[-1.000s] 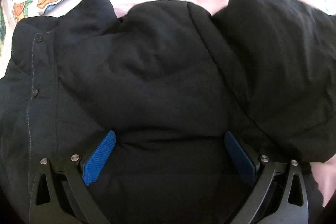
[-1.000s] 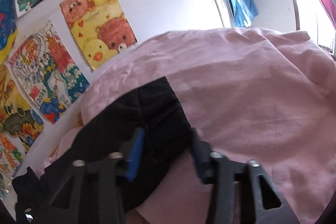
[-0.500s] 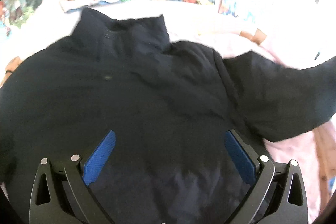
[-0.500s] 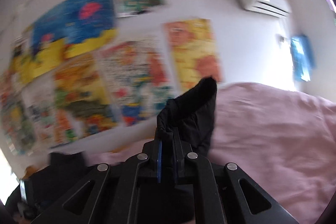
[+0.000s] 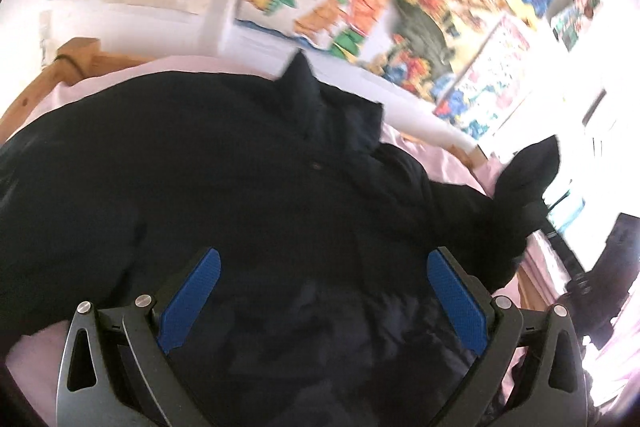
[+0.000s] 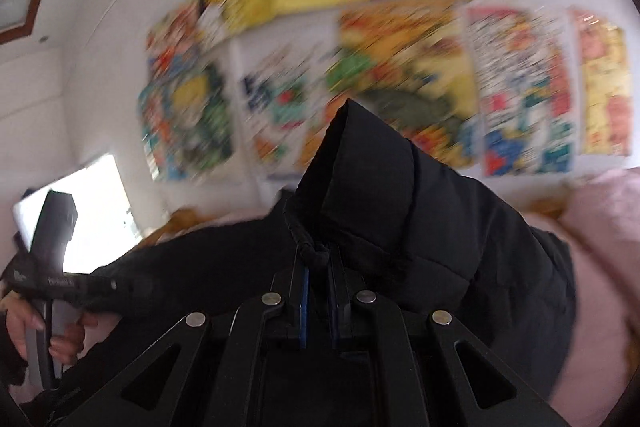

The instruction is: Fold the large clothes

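A large black padded jacket (image 5: 248, 195) lies spread on a pink bedsheet (image 5: 36, 343), its collar (image 5: 316, 95) toward the poster wall. My left gripper (image 5: 322, 287) is open, its blue pads wide apart over the jacket's body. My right gripper (image 6: 318, 285) is shut on the jacket's sleeve end (image 6: 376, 195), which stands up in front of the camera. In the left wrist view that lifted sleeve (image 5: 524, 183) shows at the right.
Colourful posters (image 6: 392, 39) cover the wall behind the bed. A wooden bed frame (image 5: 76, 59) shows at the far left. In the right wrist view the left gripper's handle and the hand (image 6: 44, 311) are at the lower left. Pink bedding (image 6: 600, 227) lies to the right.
My right gripper closed on the sleeve end and lifted it, swinging left. My left gripper tilted up and drew back over the jacket, staying open.
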### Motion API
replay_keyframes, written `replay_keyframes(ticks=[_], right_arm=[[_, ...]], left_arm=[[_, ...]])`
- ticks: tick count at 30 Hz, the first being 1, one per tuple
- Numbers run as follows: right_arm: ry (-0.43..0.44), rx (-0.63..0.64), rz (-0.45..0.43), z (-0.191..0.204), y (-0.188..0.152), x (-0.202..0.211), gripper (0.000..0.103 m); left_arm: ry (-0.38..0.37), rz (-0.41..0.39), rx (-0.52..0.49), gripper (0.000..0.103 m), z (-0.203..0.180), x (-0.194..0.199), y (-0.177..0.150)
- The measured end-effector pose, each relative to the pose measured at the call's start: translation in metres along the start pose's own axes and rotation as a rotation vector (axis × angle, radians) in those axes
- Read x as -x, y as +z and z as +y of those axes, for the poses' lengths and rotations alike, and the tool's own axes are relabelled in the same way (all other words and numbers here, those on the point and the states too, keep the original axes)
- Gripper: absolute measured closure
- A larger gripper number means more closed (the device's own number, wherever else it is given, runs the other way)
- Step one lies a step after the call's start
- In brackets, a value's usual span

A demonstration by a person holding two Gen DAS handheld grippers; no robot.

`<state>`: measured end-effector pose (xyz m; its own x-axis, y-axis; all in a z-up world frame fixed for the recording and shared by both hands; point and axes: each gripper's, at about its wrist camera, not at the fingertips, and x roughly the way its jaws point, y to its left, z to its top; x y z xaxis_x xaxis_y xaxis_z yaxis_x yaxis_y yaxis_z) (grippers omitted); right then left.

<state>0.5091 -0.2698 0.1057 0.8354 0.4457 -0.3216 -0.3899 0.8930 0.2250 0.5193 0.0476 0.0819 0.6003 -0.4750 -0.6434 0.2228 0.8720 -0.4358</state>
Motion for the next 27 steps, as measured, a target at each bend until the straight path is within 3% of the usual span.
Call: replay_keyframes(ticks=[7,10,13,16,17,18,20,23,25,27], right_arm=[[0.227,-0.076,0.261,0.066,-0.051,-0.096,0.095],[0.305,-0.05,0.38,0.099,-0.076,-0.12,0.094],[0.312,0.028,0.449,0.123,-0.093,-0.125,0.091],[0.328,0.031,0.517,0.125,-0.099,-0.123,0.074],[0.336,-0.003,0.536,0.117,-0.099,-0.118,0.062],[0.339,-0.024,0.543,0.112,-0.098,-0.114,0.044],[0.318,-0.039,0.546,0.103,-0.097,-0.105,0.028],[0.313,-0.042,0.562,0.091,-0.096,-0.087,0.028],[0.298,-0.044,0.565,0.079,-0.094,-0.071,0.028],[0.275,-0.032,0.554,0.069,-0.093,-0.056,0.028]], left_arm=[[-0.16,-0.051,0.091,0.001,0.072,0.008,-0.011],[-0.227,-0.06,0.132,0.001,0.092,0.005,-0.013],[-0.224,-0.045,0.123,0.001,0.095,-0.002,-0.012],[-0.153,0.007,0.071,0.001,0.09,-0.014,-0.014],[-0.132,0.022,0.053,0.001,0.089,-0.018,-0.018],[-0.106,0.043,0.037,0.001,0.087,-0.023,-0.021],[-0.064,0.083,0.007,0.001,0.081,-0.035,-0.027],[-0.044,0.126,-0.021,0.002,0.075,-0.045,-0.031],[-0.038,0.143,-0.018,0.011,0.075,-0.051,-0.033],[-0.005,0.168,-0.013,0.063,0.076,-0.057,-0.035]])
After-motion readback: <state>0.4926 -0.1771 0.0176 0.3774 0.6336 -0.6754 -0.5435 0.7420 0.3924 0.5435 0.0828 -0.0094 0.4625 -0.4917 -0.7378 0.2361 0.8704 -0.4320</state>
